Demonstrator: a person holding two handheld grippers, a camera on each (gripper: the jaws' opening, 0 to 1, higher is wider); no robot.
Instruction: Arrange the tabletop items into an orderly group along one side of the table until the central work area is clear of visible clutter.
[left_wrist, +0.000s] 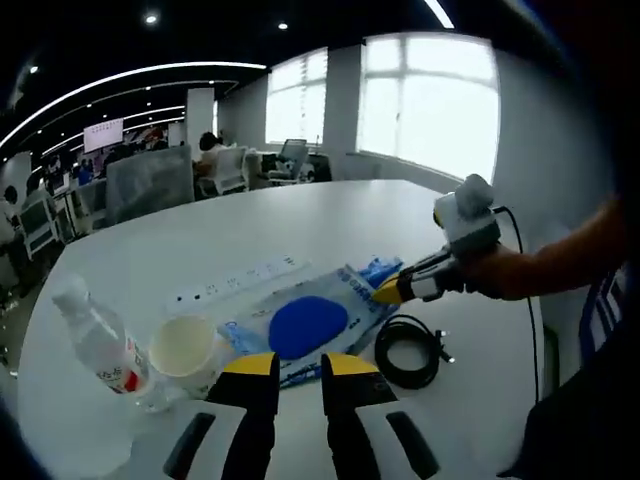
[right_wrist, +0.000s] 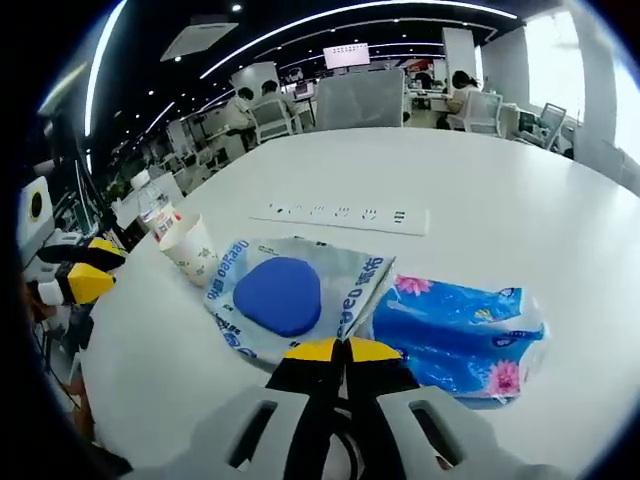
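On the white table (left_wrist: 330, 220) lies a clear packet with a blue oval (left_wrist: 300, 322) (right_wrist: 285, 292). Beside it sits a blue flowered tissue pack (left_wrist: 381, 270) (right_wrist: 460, 335). A paper cup (left_wrist: 185, 350) (right_wrist: 190, 245) stands next to a lying plastic bottle (left_wrist: 98, 342) (right_wrist: 163, 222). A white power strip (left_wrist: 240, 280) (right_wrist: 345, 213) lies beyond them, and a black coiled cable (left_wrist: 410, 350) lies at the near right. My left gripper (left_wrist: 300, 372) (right_wrist: 92, 266) hovers open and holds nothing, just short of the packet. My right gripper (right_wrist: 343, 347) (left_wrist: 388, 292) is shut, its tips at the packet's edge; whether they pinch it is unclear.
A hand and forearm (left_wrist: 550, 265) hold the right gripper, trailing a thin black wire. The table's curved edge (right_wrist: 110, 340) runs close to the cup and bottle. Office chairs (left_wrist: 150, 180) and desks stand behind the table, with bright windows beyond.
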